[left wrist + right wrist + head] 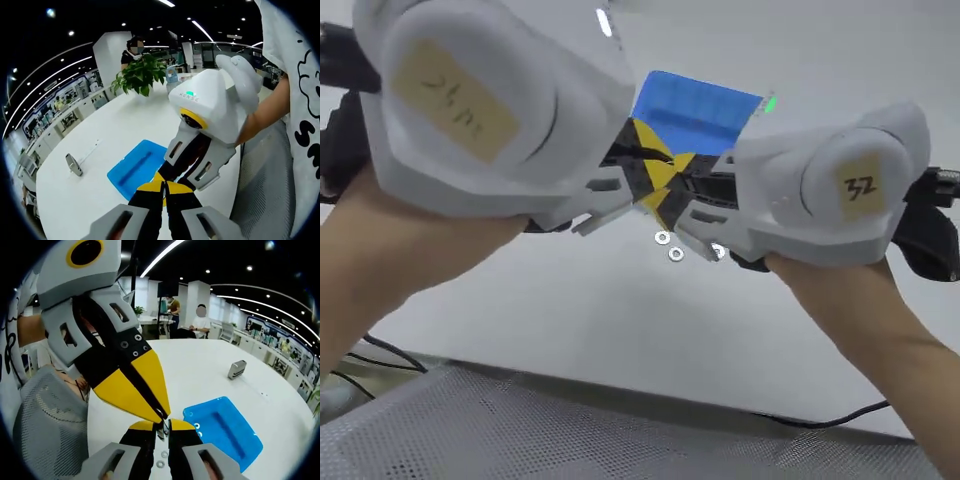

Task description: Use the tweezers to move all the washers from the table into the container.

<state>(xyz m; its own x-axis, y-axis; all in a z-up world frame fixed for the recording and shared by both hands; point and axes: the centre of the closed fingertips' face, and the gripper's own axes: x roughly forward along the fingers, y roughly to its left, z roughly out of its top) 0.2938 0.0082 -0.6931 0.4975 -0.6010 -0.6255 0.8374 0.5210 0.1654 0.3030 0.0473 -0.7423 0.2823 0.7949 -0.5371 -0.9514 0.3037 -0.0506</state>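
The blue container (235, 440) lies flat on the white table (200, 370), and both grippers hang over the table on its near side, tips meeting nose to nose. The left gripper (165, 189) has its 2 yellow-tipped jaws pressed together with only a thin seam between them. The right gripper (161, 429) shows a narrow gap between its jaws, and a slim dark thing (160, 434) sits in that gap. It is too small to tell whether it is the tweezers or whether the jaws clamp it. In the right gripper view, 2 small pale rings (198, 426) show at the container's nearest corner, but I cannot tell whether they lie inside or on the rim. 2 washers (165, 454) lie on the bare table just in front of that corner, close together, below the gripper tips. A small grey block (236, 369) stands on the table beyond the container, well apart from it.
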